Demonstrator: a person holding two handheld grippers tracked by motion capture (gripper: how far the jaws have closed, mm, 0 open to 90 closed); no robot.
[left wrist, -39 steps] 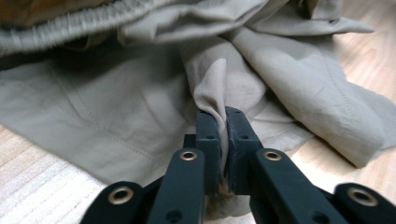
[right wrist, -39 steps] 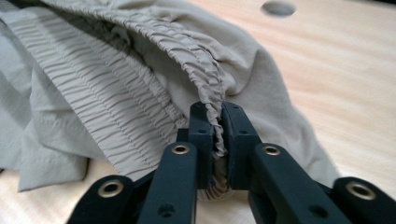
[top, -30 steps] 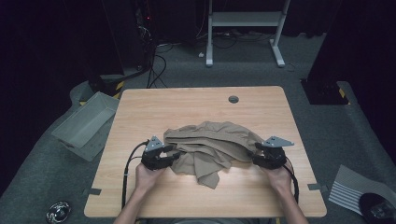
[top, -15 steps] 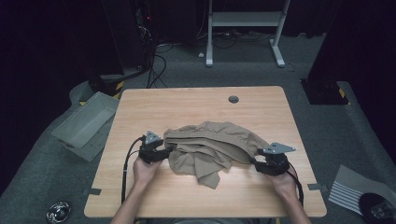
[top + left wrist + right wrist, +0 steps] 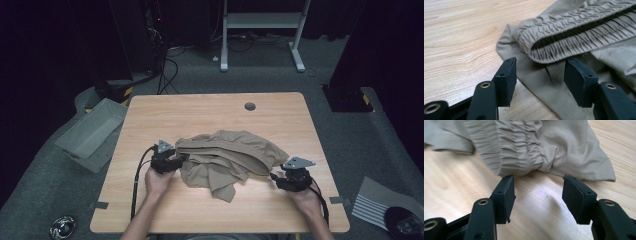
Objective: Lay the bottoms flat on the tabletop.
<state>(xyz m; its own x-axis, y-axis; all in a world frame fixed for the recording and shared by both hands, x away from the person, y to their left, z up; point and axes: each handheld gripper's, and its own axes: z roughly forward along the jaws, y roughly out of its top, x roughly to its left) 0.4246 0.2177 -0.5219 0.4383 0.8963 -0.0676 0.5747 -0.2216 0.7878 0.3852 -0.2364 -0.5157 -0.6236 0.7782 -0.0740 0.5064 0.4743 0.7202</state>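
Observation:
A crumpled tan garment (image 5: 227,155) with an elastic waistband lies on the middle of the wooden table (image 5: 210,115). My left gripper (image 5: 176,161) sits at its left edge, open, with tan fabric (image 5: 541,77) and the gathered waistband (image 5: 574,32) just beyond its jaws. Off the garment's right end my right gripper (image 5: 276,179) stands open over bare wood. In the right gripper view the ruched cloth (image 5: 519,150) lies just past the jaw tips, not between them.
A grey bin (image 5: 90,131) rests on the carpet left of the table. The table has a round cable hole (image 5: 250,106) near its far edge. A white desk frame (image 5: 260,30) stands behind, and a striped mat (image 5: 382,202) lies at the right.
My right gripper has drawn back toward the front right, away from the garment's end. My left gripper has stayed at the left edge of the cloth.

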